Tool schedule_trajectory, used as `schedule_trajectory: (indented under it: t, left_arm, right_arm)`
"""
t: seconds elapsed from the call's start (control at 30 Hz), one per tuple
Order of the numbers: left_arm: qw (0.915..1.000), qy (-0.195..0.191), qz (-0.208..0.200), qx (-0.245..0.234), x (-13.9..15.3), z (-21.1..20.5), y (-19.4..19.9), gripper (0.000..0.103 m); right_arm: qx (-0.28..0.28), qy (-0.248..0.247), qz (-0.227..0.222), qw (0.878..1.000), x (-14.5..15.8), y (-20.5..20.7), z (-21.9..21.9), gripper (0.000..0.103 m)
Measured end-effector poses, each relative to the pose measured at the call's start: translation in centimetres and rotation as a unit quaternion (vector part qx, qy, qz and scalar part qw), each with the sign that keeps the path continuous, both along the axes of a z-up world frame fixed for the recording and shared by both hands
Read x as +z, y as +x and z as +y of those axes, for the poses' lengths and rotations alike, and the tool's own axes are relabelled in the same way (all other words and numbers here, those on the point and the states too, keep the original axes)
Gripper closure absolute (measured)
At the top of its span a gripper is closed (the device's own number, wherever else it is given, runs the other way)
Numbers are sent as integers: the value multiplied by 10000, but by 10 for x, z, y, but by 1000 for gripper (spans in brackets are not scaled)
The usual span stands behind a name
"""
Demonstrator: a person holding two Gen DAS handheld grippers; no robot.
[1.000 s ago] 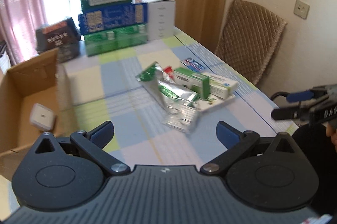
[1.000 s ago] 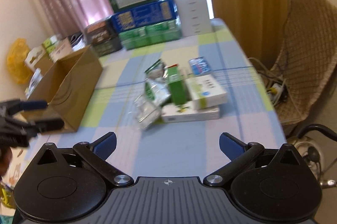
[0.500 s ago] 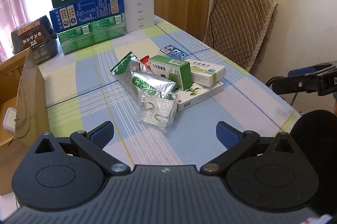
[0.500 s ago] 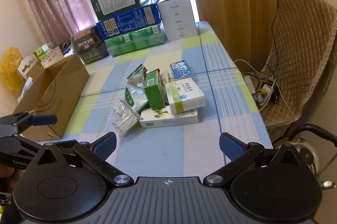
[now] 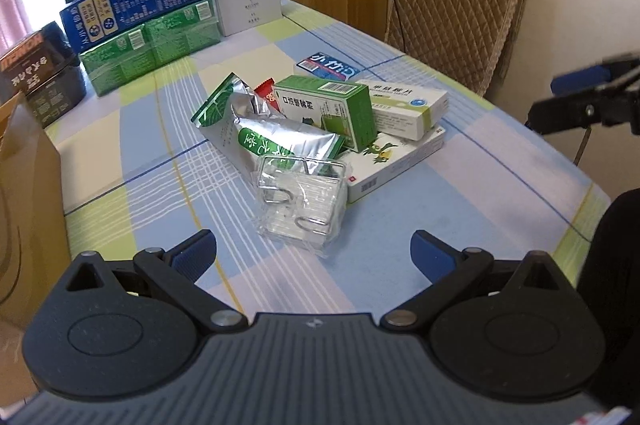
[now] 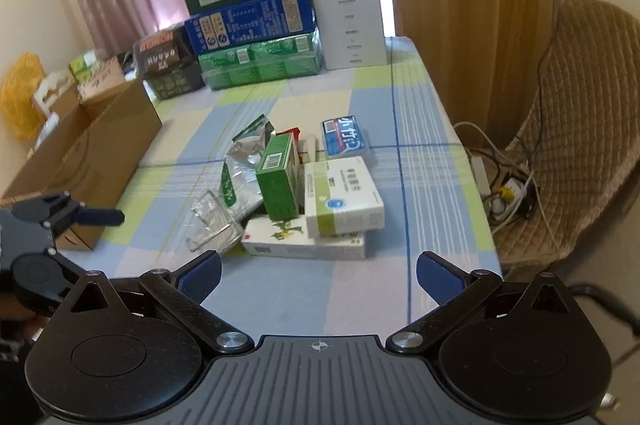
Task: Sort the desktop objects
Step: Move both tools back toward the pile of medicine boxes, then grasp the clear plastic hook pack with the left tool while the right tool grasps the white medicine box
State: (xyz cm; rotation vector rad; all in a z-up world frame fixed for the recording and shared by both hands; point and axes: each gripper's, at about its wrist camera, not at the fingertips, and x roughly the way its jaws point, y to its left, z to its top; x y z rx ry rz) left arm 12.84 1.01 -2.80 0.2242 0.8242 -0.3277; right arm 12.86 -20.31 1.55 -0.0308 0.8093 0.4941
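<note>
The clear plastic packet of metal hooks (image 5: 301, 199) lies at the near edge of the heap in the middle of the table (image 5: 400, 257), almost straight ahead of the left gripper (image 5: 313, 252) and just beyond its fingertips. The jaws of this gripper stand wide apart and hold nothing. The packet is roughly square, with one corner turned toward the gripper, so no clear long axis shows.

The right gripper (image 6: 319, 273) also has its jaws spread and empty. It faces the heap from further right, where the flat white box with a green plant print (image 6: 304, 239) is the nearest thing. From there the hook packet (image 6: 212, 225) lies to the left of centre, so the left gripper appears the nearer of the two for that piece.

Behind the packet, a silver and green foil pouch (image 5: 276, 139) overlaps its far edge. The upright green medicine box (image 5: 332, 109) and a white and green carton (image 5: 404, 105) rest on the flat box, and a blue packet (image 5: 326, 67) lies just past them. The open cardboard box (image 6: 80, 161) stands at the left edge of the table, a likely place for sorted things. Larger cartons are stacked at the far end (image 6: 256, 41). The pouch resting against the packet could drag along if the packet is lifted.
</note>
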Motion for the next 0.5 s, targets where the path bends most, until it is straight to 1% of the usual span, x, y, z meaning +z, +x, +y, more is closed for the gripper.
schedule_trajectory:
  t: [0.2, 0.4, 0.5]
  left_arm:
    - [10000, 28, 72, -55, -9, -1, 22, 1]
    - [9998, -134, 140, -62, -16, -1, 43, 1]
    - [9997, -122, 148, -125, -20, -3, 51, 2]
  right_arm:
    - [188, -293, 127, 9993, -15, 28, 9, 2]
    - [310, -451, 214, 9983, -30, 57, 18, 2]
    - [394, -545, 229, 9975, -37, 69, 23, 2]
